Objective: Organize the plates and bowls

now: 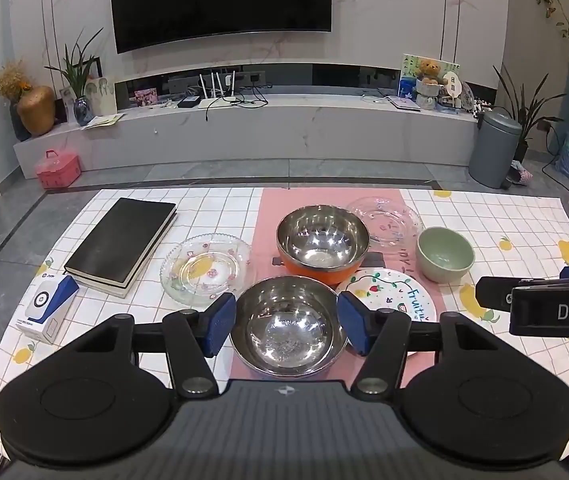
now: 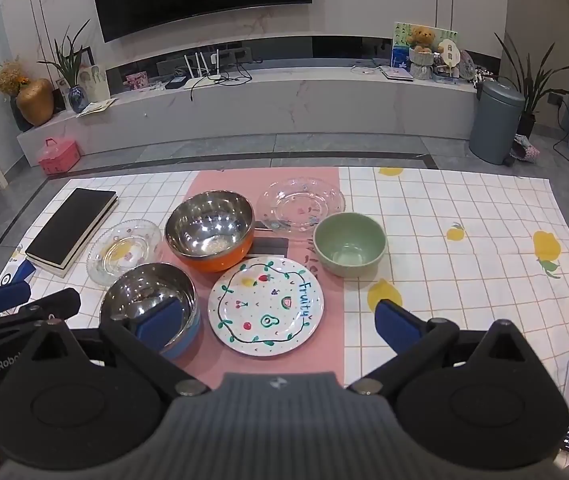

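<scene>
Two steel bowls sit on the pink runner: one with an orange outside [image 1: 322, 240] [image 2: 209, 228] and a nearer one with a blue outside [image 1: 288, 328] [image 2: 148, 296]. Right of them are a green bowl [image 1: 445, 254] [image 2: 349, 244] and a white plate painted with fruit [image 1: 388, 292] [image 2: 266, 308]. One clear glass plate [image 1: 206, 268] [image 2: 124, 252] lies left, another [image 1: 386, 216] [image 2: 300, 202] at the back. My left gripper [image 1: 287, 326] [image 2: 28, 302] is open, and the near steel bowl shows between its pads without contact. My right gripper [image 2: 279, 324] [image 1: 532, 284] hangs wide open over the fruit plate.
A black book [image 1: 120, 240] [image 2: 72, 224] and a white and blue box [image 1: 50, 308] lie on the left of the checked tablecloth [image 2: 464, 280]. A dark flat card [image 2: 270, 244] lies beside the orange bowl. The cloth's right half holds nothing.
</scene>
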Motion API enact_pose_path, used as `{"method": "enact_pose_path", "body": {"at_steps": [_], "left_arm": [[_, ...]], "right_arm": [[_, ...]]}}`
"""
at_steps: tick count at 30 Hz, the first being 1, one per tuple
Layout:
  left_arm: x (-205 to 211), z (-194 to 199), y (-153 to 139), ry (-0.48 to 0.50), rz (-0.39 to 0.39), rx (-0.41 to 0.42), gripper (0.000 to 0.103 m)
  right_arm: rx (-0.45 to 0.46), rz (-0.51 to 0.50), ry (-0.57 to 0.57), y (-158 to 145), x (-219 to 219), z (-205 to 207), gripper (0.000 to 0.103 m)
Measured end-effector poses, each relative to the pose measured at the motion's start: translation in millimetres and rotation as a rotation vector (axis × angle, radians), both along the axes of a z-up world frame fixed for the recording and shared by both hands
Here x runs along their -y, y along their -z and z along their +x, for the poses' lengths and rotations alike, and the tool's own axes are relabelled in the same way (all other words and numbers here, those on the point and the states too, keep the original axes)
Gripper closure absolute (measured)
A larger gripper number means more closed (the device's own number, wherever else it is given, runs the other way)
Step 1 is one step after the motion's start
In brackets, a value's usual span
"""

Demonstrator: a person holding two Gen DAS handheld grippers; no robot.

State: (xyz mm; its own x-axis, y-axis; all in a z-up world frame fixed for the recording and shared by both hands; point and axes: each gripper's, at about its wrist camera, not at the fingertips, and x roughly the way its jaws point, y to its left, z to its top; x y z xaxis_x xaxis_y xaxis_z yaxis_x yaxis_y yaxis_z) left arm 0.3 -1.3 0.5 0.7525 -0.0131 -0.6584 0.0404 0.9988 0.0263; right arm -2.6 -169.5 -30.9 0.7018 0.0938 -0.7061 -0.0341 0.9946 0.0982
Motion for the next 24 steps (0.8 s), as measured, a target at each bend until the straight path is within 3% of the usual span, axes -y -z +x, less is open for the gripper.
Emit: {"method": "enact_pose_path", "body": {"at_steps": [24], "left_arm": [[-1.0,-2.0,-4.1,-0.007,-0.002,-0.002,0.033]], "right_arm": [[-0.010,0.010,0.005,-0.2,1.1,-1.1,0.003]]}}
